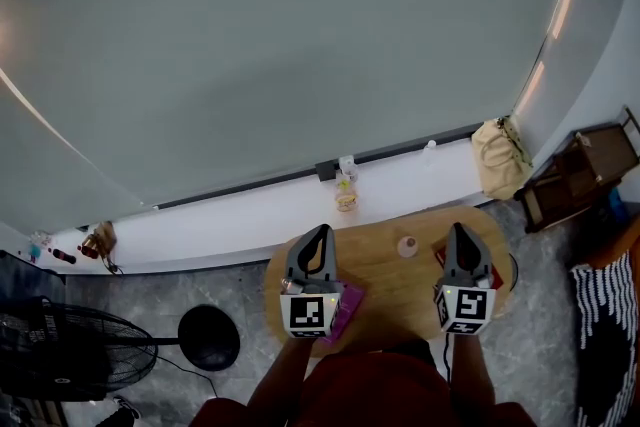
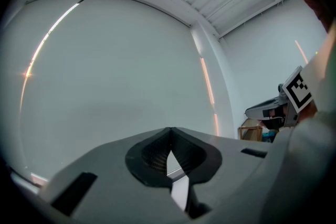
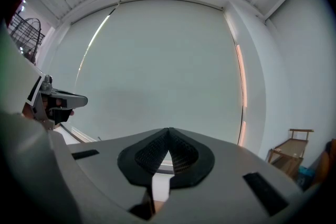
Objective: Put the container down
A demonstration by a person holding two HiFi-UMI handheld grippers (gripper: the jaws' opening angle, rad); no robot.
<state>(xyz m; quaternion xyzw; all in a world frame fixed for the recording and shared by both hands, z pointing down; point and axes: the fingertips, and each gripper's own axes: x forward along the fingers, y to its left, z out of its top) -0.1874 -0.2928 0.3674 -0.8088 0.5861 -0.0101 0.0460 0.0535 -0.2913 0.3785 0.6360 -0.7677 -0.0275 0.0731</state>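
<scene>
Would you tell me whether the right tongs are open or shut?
Shut. In the right gripper view the tips of the right tongs meet, with nothing held between them.

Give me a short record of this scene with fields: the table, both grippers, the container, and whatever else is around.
table: round, wooden
left gripper: jaws together, nothing between them
right gripper: jaws together, nothing between them
container: small, pinkish, on the table between the grippers, held by neither
other: bottle beyond the table; fan at left; tan bag at right
</scene>
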